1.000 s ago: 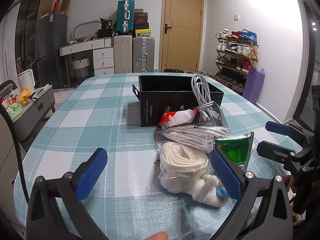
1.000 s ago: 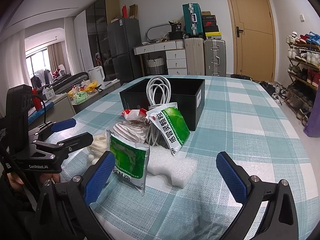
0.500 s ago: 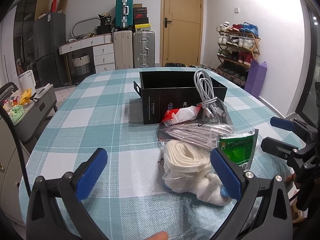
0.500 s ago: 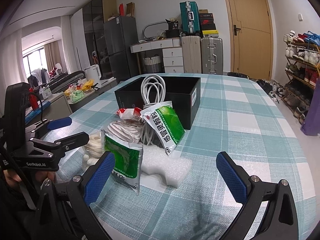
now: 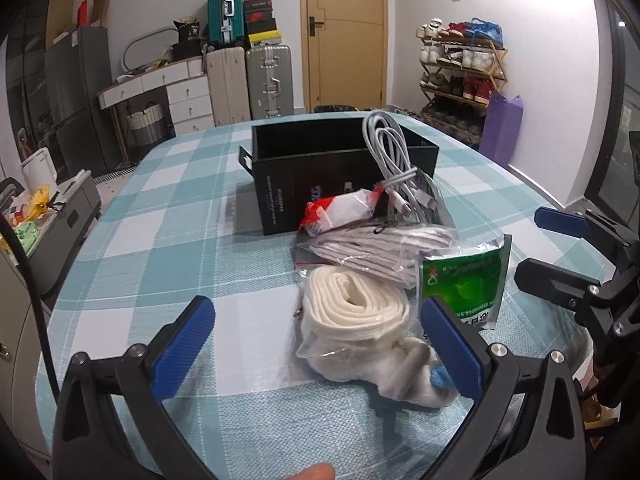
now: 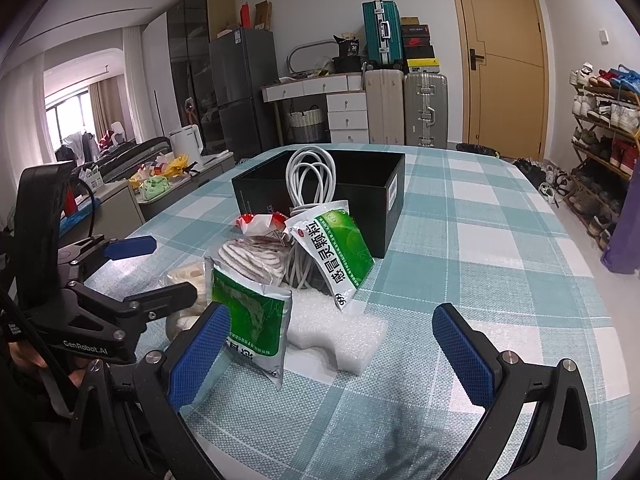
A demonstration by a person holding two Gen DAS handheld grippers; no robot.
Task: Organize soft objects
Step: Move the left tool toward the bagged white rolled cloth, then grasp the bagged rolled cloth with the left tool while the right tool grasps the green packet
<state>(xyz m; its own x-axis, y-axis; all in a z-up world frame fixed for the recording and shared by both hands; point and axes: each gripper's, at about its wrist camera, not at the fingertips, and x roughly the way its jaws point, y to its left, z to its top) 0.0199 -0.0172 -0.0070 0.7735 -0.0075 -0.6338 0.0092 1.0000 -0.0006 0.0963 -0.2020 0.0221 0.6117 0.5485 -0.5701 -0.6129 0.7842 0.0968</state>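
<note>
I hold the left gripper point(image 5: 316, 344) above the checked tablecloth point(image 5: 168, 248) with its blue pads spread wide and nothing between them. The right gripper point(image 6: 330, 346) is likewise spread wide and grips nothing. The soft objects lie in a pile in front of the black box point(image 5: 320, 168), which stands open on the table. Nearest the left gripper lies a bagged roll of white cloth point(image 5: 356, 308); its right pad overlaps the bag's edge in the left wrist view, contact not determinable. Behind the roll lies a bagged striped cloth point(image 5: 380, 248), then a red-and-white packet point(image 5: 340, 212). A white cable point(image 6: 310, 172) leans against the box. Two green sachets point(image 6: 340, 252) point(image 6: 248, 328) stand near a white foam block point(image 6: 340, 332).
</note>
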